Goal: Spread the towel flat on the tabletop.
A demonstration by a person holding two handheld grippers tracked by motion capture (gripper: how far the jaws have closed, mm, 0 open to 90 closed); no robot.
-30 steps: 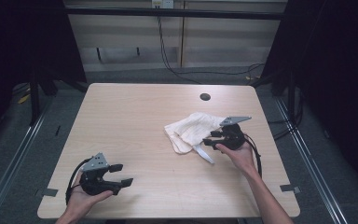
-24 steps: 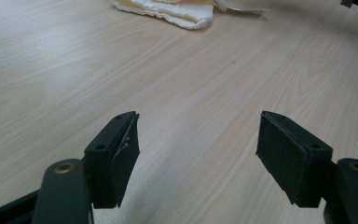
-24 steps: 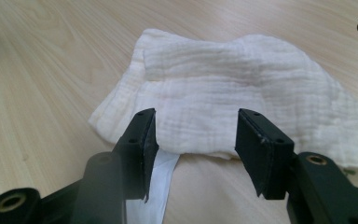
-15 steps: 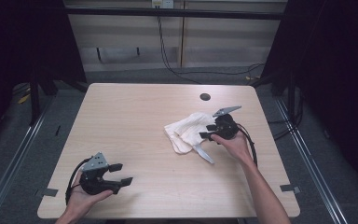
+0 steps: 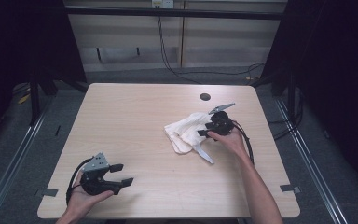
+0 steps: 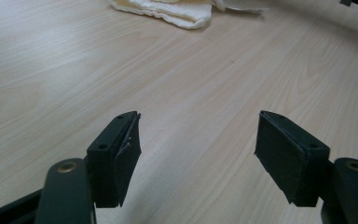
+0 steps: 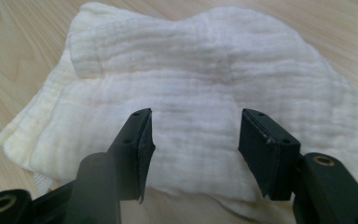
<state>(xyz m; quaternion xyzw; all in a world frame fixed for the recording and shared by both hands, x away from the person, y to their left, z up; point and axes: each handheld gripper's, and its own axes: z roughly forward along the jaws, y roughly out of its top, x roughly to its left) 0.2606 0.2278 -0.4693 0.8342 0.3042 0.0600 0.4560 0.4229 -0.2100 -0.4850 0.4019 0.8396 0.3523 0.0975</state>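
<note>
Plainly cream cloth [image 5: 189, 133], crumpled, ribbed weave

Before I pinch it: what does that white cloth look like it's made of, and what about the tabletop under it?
The cloth looks like soft cotton gauze or muslin, matte: fine crinkled ribbing, limp folded layers, off-white. The table seems to be light wood-grain laminate or veneer, smooth with a slight sheen; real wood cannot be ruled out. The right tongs stand open over the cloth.

No readable text, labels, brands, numbers or signs — none on any surface.
</note>
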